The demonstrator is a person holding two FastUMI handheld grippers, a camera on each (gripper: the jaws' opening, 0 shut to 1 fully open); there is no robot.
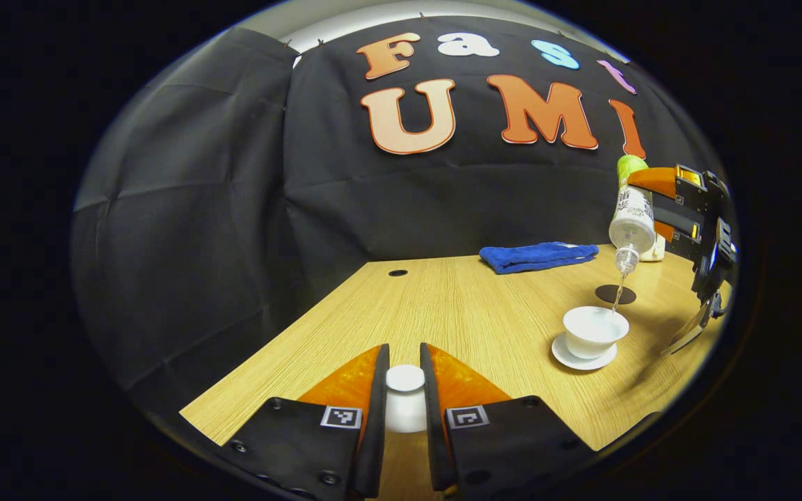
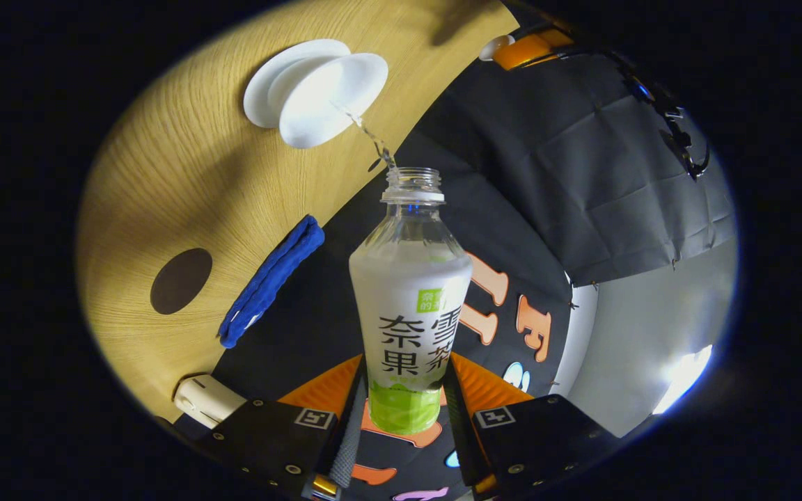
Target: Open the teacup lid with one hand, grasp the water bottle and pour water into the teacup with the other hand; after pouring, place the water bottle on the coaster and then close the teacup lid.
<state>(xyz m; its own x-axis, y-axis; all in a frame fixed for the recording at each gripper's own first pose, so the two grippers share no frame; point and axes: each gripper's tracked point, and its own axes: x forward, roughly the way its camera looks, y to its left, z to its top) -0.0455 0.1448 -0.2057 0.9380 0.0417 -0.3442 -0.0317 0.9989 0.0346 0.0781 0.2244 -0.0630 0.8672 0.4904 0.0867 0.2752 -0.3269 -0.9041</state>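
The table (image 1: 457, 299) looks like pale wood with a fine straight grain and a matt finish. The teacup (image 1: 594, 331) and its saucer (image 1: 568, 356) look like smooth, glossy white ceramic, and the water bottle (image 2: 409, 292) like clear, shiny plastic. Near the table's far edge the blue towel (image 1: 537, 256) is soft, napped cloth, and the dark coaster (image 2: 181, 280) is flat and matt.

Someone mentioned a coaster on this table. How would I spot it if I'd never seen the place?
Start at the wooden table and find the blue folded cloth near the back wall. Just in front of it, beyond the white teacup on its saucer, lies the coaster. It is the one flat, dark brown disc there, with nothing on it.
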